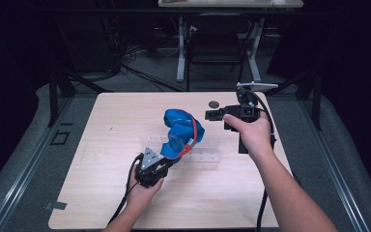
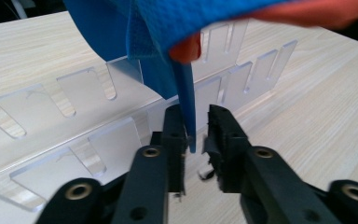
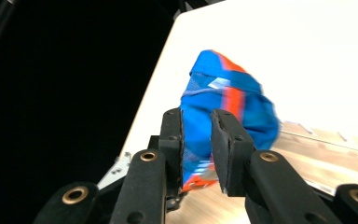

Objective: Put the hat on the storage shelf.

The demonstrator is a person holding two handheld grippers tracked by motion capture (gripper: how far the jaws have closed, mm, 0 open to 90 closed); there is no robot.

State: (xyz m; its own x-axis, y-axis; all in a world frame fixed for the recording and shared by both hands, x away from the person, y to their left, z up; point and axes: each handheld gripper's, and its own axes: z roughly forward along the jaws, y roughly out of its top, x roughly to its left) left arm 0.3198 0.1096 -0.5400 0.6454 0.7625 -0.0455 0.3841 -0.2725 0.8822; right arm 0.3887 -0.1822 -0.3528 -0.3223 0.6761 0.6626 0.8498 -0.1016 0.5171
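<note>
Nearest us in the high view, our left gripper [image 1: 166, 162] meets the blue cloth [image 1: 181, 130] over the clear slotted rack [image 1: 207, 157]; our right gripper [image 1: 211, 115] sits well apart. Left gripper view: jaws parted, a blue strap [image 2: 186, 107] hanging between (barely brushing one pad). Right gripper view: jaws apart, crumpled orange-striped cloth [image 3: 228, 107] ahead.
</note>
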